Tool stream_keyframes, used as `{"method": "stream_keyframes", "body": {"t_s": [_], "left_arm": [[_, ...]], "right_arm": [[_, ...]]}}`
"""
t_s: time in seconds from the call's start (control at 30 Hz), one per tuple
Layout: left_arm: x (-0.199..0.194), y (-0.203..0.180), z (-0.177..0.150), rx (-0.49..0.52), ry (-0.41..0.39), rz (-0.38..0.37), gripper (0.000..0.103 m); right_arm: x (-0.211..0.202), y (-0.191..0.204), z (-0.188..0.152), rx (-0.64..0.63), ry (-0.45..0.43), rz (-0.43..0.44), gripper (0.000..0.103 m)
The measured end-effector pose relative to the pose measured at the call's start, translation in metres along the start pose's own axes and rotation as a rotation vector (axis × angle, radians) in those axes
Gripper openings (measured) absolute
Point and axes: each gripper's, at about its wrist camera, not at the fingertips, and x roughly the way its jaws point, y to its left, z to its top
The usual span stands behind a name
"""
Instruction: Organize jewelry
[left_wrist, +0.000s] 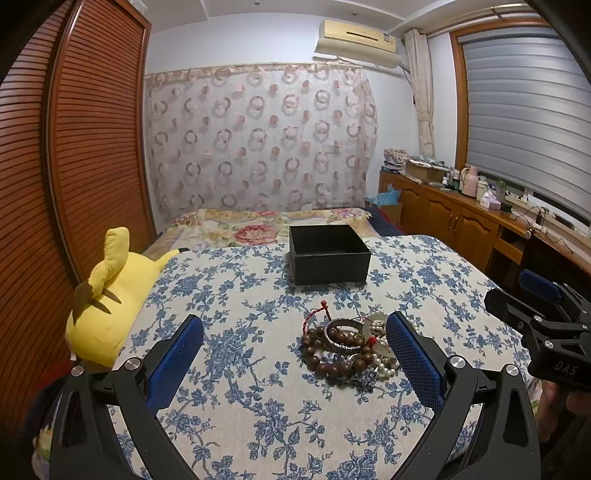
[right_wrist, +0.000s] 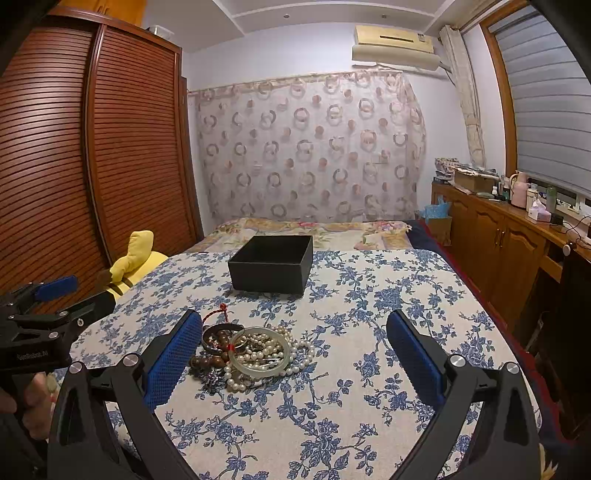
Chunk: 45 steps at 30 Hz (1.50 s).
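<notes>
A pile of jewelry (left_wrist: 347, 345) lies on the blue-flowered cloth: brown wooden beads (left_wrist: 332, 365), a silver bangle (left_wrist: 343, 336), a pale jade bangle (right_wrist: 260, 350), white pearls (right_wrist: 295, 354) and a red cord (left_wrist: 314, 314). An open black box (left_wrist: 328, 254) stands behind it, also in the right wrist view (right_wrist: 271, 267). My left gripper (left_wrist: 295, 339) is open, the pile just inside its right finger. My right gripper (right_wrist: 295, 339) is open, the pile just inside its left finger. Both are empty.
A yellow plush toy (left_wrist: 110, 295) lies at the bed's left edge by the wooden wardrobe (left_wrist: 74, 147). A low wooden cabinet (left_wrist: 461, 218) with bottles runs along the right wall. A flowered quilt (left_wrist: 258, 229) lies behind the box.
</notes>
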Motion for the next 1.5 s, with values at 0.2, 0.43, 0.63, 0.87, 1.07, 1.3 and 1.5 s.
{"method": "stream_keyframes", "body": {"t_s": [0.2,0.43,0.63,0.87,1.07,1.3,1.5], "left_arm": [[0.0,0.0,0.0,0.0,-0.001,0.0,0.095],[-0.001,0.0,0.0,0.0,-0.004,0.002,0.095],[-0.005,0.001,0.006,-0.001,-0.007,0.002,0.095],[-0.006,0.003,0.011,0.0,-0.007,0.002,0.095],[-0.007,0.001,0.007,-0.001,-0.009,0.003,0.095],[-0.007,0.001,0.006,0.0,-0.011,0.003,0.095],[-0.006,-0.001,0.007,0.001,-0.014,0.004,0.095]], "right_arm": [[0.0,0.0,0.0,0.0,0.0,0.001,0.101],[-0.001,0.0,0.0,0.0,-0.001,0.001,0.101],[-0.001,0.0,0.0,0.002,-0.001,0.001,0.101],[-0.001,0.0,0.0,0.001,0.0,0.001,0.101],[-0.002,0.0,0.0,0.001,-0.001,0.001,0.101],[-0.001,0.0,-0.001,0.002,-0.001,0.001,0.101],[-0.002,0.0,0.0,0.002,-0.002,0.001,0.101]]}}
